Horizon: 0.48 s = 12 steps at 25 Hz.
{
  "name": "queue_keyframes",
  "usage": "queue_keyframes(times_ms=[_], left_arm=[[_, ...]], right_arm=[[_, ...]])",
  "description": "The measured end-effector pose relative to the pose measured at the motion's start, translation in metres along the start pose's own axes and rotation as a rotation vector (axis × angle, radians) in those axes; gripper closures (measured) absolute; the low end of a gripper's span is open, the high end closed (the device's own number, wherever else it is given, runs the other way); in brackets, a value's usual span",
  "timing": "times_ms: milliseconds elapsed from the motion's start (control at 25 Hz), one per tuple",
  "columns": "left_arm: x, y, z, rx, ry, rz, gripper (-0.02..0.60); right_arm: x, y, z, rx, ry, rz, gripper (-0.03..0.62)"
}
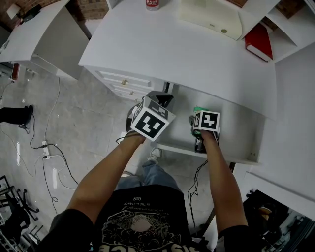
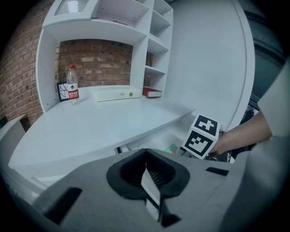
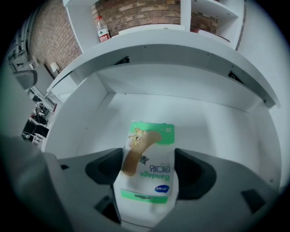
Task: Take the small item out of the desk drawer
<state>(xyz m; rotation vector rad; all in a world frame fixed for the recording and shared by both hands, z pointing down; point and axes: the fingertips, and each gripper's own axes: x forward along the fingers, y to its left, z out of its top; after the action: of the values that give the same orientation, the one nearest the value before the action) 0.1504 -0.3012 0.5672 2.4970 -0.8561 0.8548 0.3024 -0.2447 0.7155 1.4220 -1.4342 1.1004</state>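
Observation:
A small white and green bandage box [image 3: 147, 167] sits between the jaws of my right gripper [image 3: 148, 171], and both pads touch its sides. It is inside the open white desk drawer [image 3: 204, 122]. In the head view the right gripper [image 1: 199, 112] reaches into the drawer [image 1: 236, 135], with a bit of the green box [image 1: 198, 109] showing past its marker cube. My left gripper [image 1: 162, 100] hovers at the drawer's left end, shut and empty. In the left gripper view its jaws [image 2: 147, 174] meet, and the right gripper's cube [image 2: 201, 136] stands beyond them.
On the desktop [image 1: 187, 54] stand a water bottle [image 1: 152, 4], a cream box [image 1: 209, 17] and a red book [image 1: 259, 42]. A small drawer unit [image 1: 123, 83] sits under the desk's left side. Cables [image 1: 44, 147] lie on the floor at left.

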Motion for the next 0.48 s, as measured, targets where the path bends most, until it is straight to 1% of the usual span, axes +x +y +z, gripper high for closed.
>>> queue_keyframes(times_ms=[200, 320, 480], left_arm=[[-0.001, -0.001, 0.004, 0.009, 0.002, -0.002, 0.572], [-0.002, -0.004, 0.006, 0.021, 0.003, -0.005, 0.572], [-0.004, -0.005, 0.014, 0.036, -0.005, -0.002, 0.572]], right_arm=[[0.0, 0.0, -0.001, -0.018, 0.007, 0.005, 0.24], [-0.003, 0.001, -0.002, -0.024, 0.016, 0.027, 0.241], [-0.017, 0.001, 0.008, -0.017, -0.025, 0.047, 0.241]])
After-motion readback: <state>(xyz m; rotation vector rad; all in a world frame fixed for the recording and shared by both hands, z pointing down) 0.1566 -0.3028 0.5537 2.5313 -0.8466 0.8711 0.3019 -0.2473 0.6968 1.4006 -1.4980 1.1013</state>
